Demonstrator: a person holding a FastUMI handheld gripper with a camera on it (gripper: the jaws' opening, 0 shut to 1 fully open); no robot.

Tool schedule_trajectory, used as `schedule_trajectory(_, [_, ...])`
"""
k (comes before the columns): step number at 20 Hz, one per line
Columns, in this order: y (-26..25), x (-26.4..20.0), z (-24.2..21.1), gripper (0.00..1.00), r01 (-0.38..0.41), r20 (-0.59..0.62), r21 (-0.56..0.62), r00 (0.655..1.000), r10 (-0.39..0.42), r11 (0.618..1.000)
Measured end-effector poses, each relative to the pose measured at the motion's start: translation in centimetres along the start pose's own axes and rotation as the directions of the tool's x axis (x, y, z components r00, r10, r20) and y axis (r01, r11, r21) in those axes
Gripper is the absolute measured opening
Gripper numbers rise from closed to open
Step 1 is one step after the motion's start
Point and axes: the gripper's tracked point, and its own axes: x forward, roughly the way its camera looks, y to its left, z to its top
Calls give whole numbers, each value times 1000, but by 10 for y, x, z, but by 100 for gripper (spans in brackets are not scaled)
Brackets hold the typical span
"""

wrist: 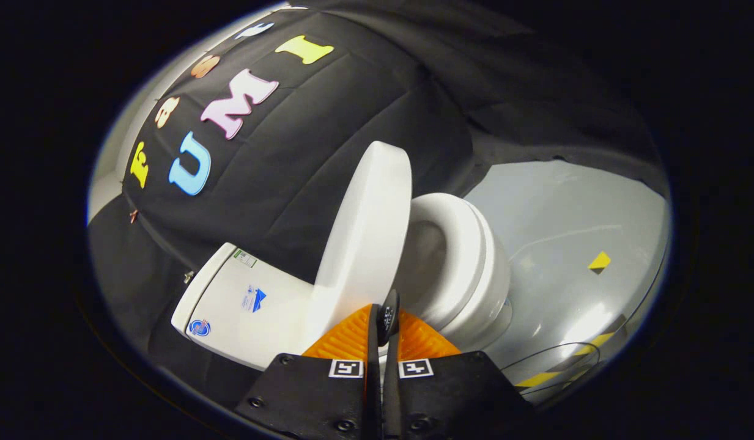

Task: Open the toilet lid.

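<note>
A white toilet stands against the black cloth wall, and the view is tilted. Its lid (367, 232) is raised, standing well off the seat ring (468, 256), and the bowl opening shows between the two. The cistern (248, 305) lies behind the lid. A small black tab (389, 310) sticks out at the lid's near edge. My gripper (386, 327) is shut on that tab, with both fingers pressed together around it just below the lid's rim.
Pale grey floor (566, 220) spreads beyond the bowl, with a small yellow marker (599, 261) on it. Yellow-and-black tape (560, 366) and a thin dark cable (551, 349) lie near the toilet's base. The black cloth wall (328, 134) is close behind.
</note>
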Motion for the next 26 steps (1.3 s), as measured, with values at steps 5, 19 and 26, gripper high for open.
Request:
schedule_trajectory(5, [57, -14, 20, 7, 20, 29, -239, 999, -14, 971])
schedule_trajectory(19, [186, -32, 16, 7, 114, 118, -547, 991, -59, 829])
schedule_trajectory(26, [272, -25, -16, 7, 49, 117, -652, 993, 36, 757])
